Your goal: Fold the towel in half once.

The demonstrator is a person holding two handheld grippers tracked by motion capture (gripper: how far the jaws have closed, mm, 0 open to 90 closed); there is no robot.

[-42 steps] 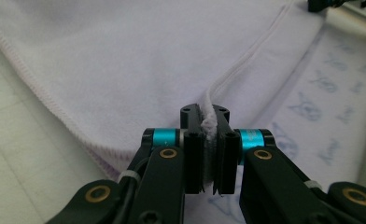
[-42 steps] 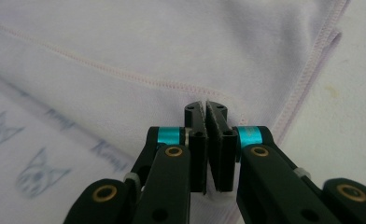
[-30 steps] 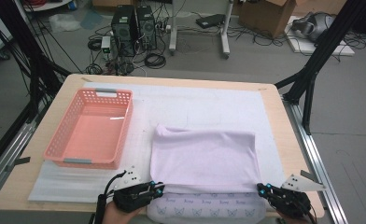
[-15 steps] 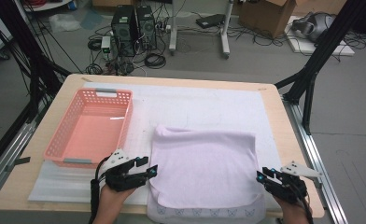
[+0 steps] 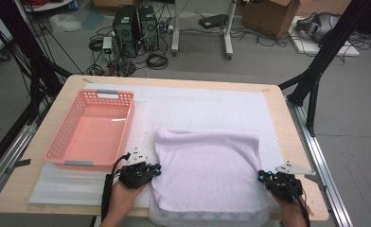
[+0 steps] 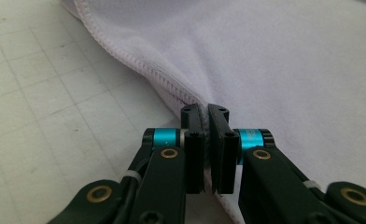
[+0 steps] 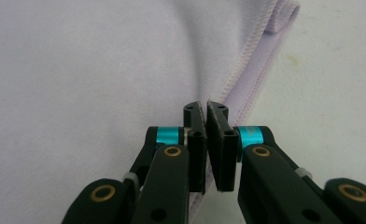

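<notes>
A pale lilac towel (image 5: pixel 207 170) lies folded on the white mat, its butterfly-trimmed near edge hanging at the table front. My left gripper (image 5: pixel 156 170) sits at the towel's left side edge. In the left gripper view its jaws (image 6: pixel 205 109) have just closed and pinch the stitched hem of the towel (image 6: pixel 288 60). My right gripper (image 5: pixel 260 176) is at the right side edge. Its jaws (image 7: pixel 204 106) have likewise just closed on the hem of the towel (image 7: pixel 87 70).
An empty pink plastic basket (image 5: pixel 91 132) stands on the table's left half, close to my left hand. A white gridded mat (image 5: pixel 207 106) covers the tabletop. Black frame legs and computer boxes stand on the floor beyond the table's far edge.
Both hands have left the towel's near corners and moved away from the person along its side edges. The jaws now grip the side hems.
</notes>
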